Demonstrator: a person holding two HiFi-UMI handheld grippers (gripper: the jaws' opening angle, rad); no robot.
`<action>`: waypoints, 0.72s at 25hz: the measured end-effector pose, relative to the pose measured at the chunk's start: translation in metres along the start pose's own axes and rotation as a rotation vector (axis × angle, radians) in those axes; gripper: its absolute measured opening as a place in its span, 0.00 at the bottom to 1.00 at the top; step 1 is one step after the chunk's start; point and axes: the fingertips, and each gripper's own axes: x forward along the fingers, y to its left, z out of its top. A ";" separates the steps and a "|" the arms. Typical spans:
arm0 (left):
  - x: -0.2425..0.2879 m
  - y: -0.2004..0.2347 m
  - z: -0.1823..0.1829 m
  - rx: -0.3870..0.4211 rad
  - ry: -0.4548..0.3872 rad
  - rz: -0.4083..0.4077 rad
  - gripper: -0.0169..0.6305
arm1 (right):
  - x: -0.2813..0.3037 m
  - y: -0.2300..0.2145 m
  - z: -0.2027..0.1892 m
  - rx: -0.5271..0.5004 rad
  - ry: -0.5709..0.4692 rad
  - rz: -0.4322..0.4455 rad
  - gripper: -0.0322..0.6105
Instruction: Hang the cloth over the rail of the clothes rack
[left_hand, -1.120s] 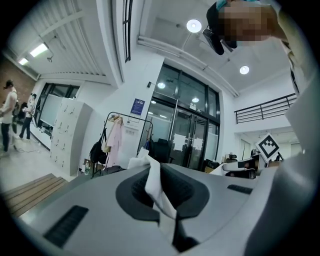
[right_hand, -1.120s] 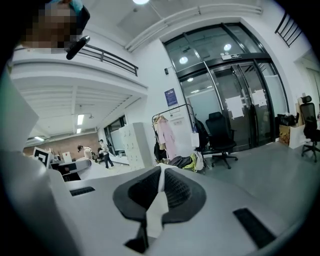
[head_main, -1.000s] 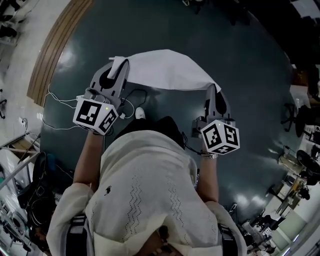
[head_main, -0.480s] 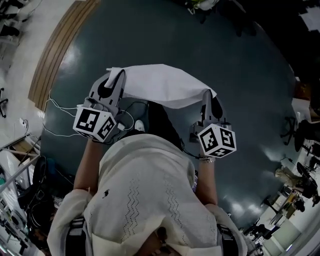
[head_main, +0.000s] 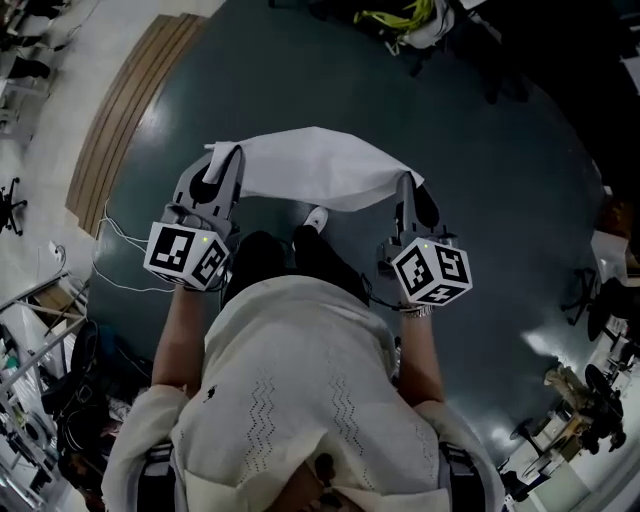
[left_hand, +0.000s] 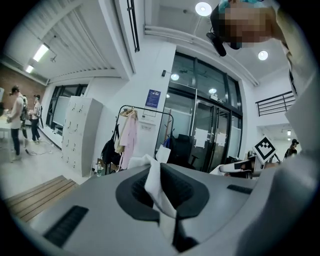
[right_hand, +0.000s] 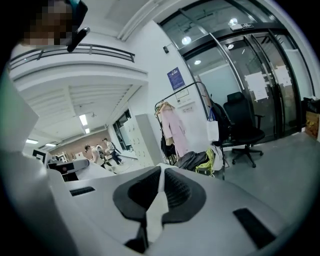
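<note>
At upper centre, left tool (head_main: 227, 153) and right tool (head_main: 405, 182) each pinch a corner of the cloth (head_main: 315, 165); such slim grips could slip before the clothes rack (left_hand: 150, 111).

It was a large open office or lab hall, shown by its dark polished floor (head_main: 500, 180), tall glass doors (right_hand: 260, 75), white lockers (left_hand: 80, 132), a swivel office chair (right_hand: 243, 125), a coat-hung clothes rack (left_hand: 150, 108), a mezzanine railing (right_hand: 85, 49) and people (left_hand: 17, 117) standing at a far table.
</note>
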 end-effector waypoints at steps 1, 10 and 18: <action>0.009 0.002 0.003 -0.005 -0.006 0.012 0.05 | 0.012 -0.006 0.008 0.005 0.004 0.014 0.09; 0.072 0.033 0.031 -0.026 -0.033 0.049 0.05 | 0.067 -0.026 0.052 0.040 -0.018 0.046 0.09; 0.172 0.112 0.031 -0.043 -0.002 -0.031 0.05 | 0.163 -0.031 0.071 0.020 -0.013 -0.040 0.09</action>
